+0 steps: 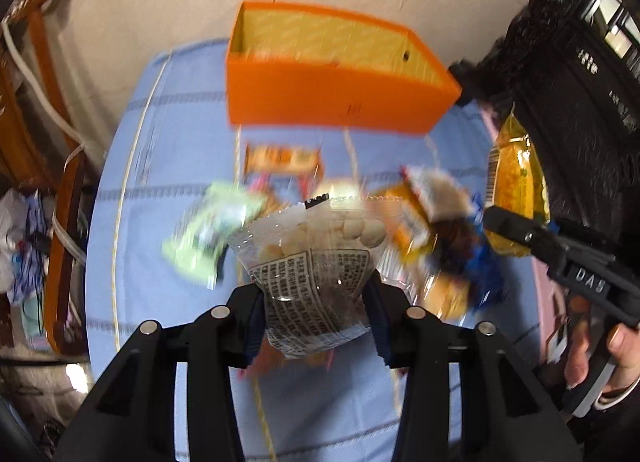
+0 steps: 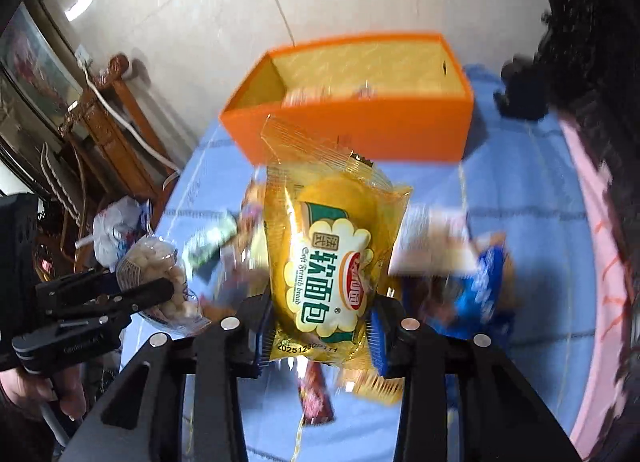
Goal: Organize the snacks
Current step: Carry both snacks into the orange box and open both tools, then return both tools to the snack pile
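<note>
My left gripper (image 1: 316,302) is shut on a clear packet of small white puffs (image 1: 316,250) and holds it above the blue table. It also shows in the right wrist view (image 2: 156,262). My right gripper (image 2: 320,326) is shut on a yellow soft French bread packet (image 2: 332,246), also raised; the packet shows at the right of the left wrist view (image 1: 512,190). An open orange box (image 1: 336,98) stands at the far side of the table, also in the right wrist view (image 2: 360,130), with a few packets inside it. Several loose snack packets (image 1: 280,160) lie blurred between grippers and box.
The table has a blue cloth (image 1: 168,166) with a pink edge on the right (image 2: 600,246). A wooden cabinet (image 2: 108,122) and a plastic bag (image 2: 116,230) stand to the left. A dark carved piece of furniture (image 1: 580,74) rises at the right.
</note>
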### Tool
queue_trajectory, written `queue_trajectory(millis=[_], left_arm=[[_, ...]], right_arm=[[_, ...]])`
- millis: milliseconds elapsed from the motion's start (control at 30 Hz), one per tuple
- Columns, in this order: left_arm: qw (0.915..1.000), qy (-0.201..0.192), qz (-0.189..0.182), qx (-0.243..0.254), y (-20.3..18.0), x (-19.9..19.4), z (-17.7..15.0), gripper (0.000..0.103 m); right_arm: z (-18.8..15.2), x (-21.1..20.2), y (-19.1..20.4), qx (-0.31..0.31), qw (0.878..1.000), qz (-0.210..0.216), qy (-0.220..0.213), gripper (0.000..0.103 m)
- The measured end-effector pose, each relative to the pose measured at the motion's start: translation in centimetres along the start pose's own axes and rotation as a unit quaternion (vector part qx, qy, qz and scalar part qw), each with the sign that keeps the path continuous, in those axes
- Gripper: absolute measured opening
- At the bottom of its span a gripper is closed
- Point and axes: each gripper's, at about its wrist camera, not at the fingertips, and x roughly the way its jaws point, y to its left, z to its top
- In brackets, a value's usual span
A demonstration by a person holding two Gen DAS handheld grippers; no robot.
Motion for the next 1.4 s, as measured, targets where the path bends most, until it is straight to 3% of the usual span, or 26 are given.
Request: queue_trajectory(millis=[233, 333, 533, 600, 633, 667, 733, 767, 967, 1067, 1400], left_arm=[[0.9984, -0.049, 0.023, 0.017, -1.9, 0.5, 10.4, 0.042], [0.9984, -0.052, 0.018, 0.01, -2.1, 1.9, 15.1, 0.042], [0.9965, -0.053, 0.062, 0.019, -2.2, 6.8, 21.5, 0.045], [0.9965, -0.048, 0.067, 0.015, -2.0, 8.5, 22.7, 0.055], [0.9967, -0.047, 0.065, 0.01, -1.8, 9.2, 23.2, 0.073], [0.9965, -0.05, 0.067, 0.004, -1.6, 9.7, 23.6, 0.096], [0.9951, -0.063, 0.077, -0.006, -1.3, 9.9, 23.7, 0.099], [0.9955, -0.063, 0.071, -0.006, -1.0, 10.1, 23.8, 0.099], [0.9959, -0.053, 0.072, -0.013, 1.0, 10.0, 21.4, 0.099], [0.996, -0.049, 0.071, -0.02, 2.2, 8.9, 19.2, 0.099], [0.9963, -0.026, 0.08, -0.02, 3.0, 5.2, 9.9, 0.099]], right_arm=[[8.9, 0.3, -1.6, 0.01, 0.999, 0.003, -0.054, 0.038], [12.5, 1.5, -2.7, 0.018, 0.998, 0.005, -0.065, 0.038], [18.5, 6.0, -5.0, 0.034, 0.997, -0.024, -0.067, 0.039], [19.6, 8.1, -5.7, 0.037, 0.997, -0.033, -0.058, 0.042], [20.0, 8.9, -6.0, 0.039, 0.997, -0.037, -0.055, 0.043], [20.4, 9.7, -6.4, 0.041, 0.997, -0.042, -0.052, 0.053], [20.7, 10.6, -7.0, 0.048, 0.995, -0.065, -0.052, 0.073], [20.6, 10.4, -7.1, 0.05, 0.994, -0.076, -0.063, 0.077], [17.9, 9.1, -8.2, 0.065, 0.993, -0.06, -0.076, 0.079], [15.4, 8.0, -8.9, 0.078, 0.993, -0.055, -0.072, 0.085], [4.9, 3.6, -9.4, 0.115, 0.991, -0.065, -0.037, 0.091]])
